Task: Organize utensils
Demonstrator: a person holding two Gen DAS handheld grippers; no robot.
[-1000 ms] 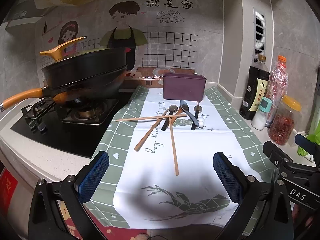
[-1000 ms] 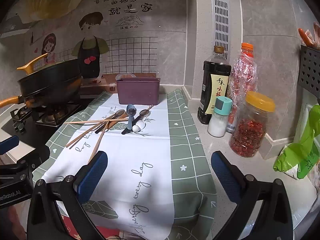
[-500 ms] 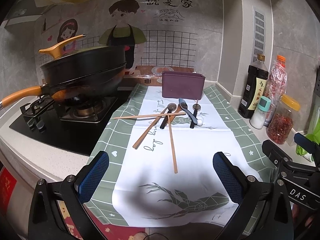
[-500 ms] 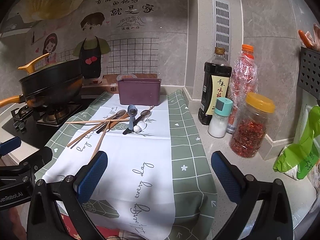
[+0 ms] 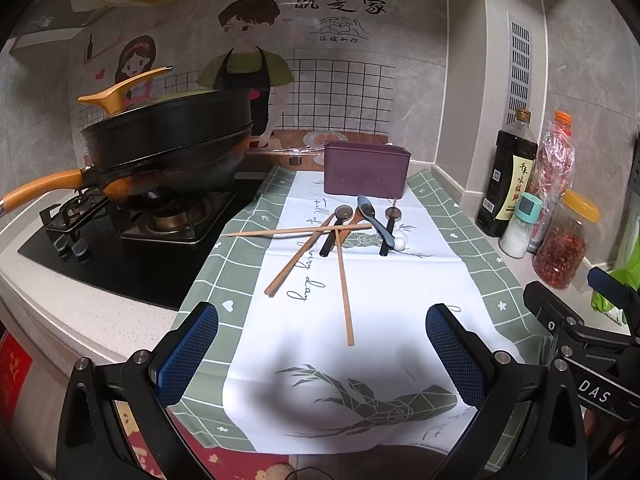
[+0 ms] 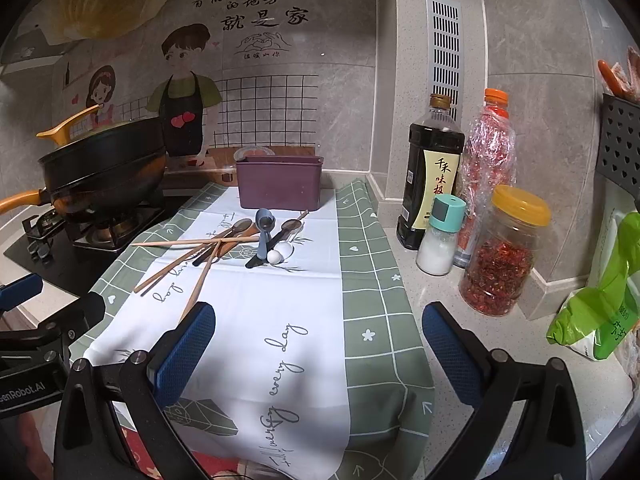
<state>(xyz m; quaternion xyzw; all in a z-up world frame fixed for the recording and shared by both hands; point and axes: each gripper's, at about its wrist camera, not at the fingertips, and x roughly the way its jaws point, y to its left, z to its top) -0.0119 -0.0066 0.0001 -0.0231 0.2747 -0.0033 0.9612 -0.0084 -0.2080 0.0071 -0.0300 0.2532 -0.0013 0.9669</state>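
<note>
A heap of utensils lies on the white and green cloth [image 5: 360, 304]: wooden chopsticks [image 5: 344, 284] [image 6: 188, 244], dark spoons [image 5: 338, 224], a blue spoon [image 5: 374, 220] [image 6: 263, 232] and a white spoon [image 6: 280, 254]. Behind them stands a purple box [image 5: 366, 170] [image 6: 280, 182]. My left gripper [image 5: 320, 352] hangs open over the cloth's near end, well short of the heap. My right gripper [image 6: 318, 354] is open too, nothing between its blue pads, at the cloth's near right part.
A black wok with orange handle [image 5: 160, 148] sits on the gas hob [image 5: 120, 240] at left. A soy sauce bottle [image 6: 434, 176], salt shaker [image 6: 440, 236], chilli jar [image 6: 504, 252] and wrapped bottle [image 6: 488, 148] stand at right, plus a green bag [image 6: 600, 300].
Both grippers have drawn back and risen slightly, so the utensils sit a little farther off in each view. Both stay open; nothing on the cloth has moved.
</note>
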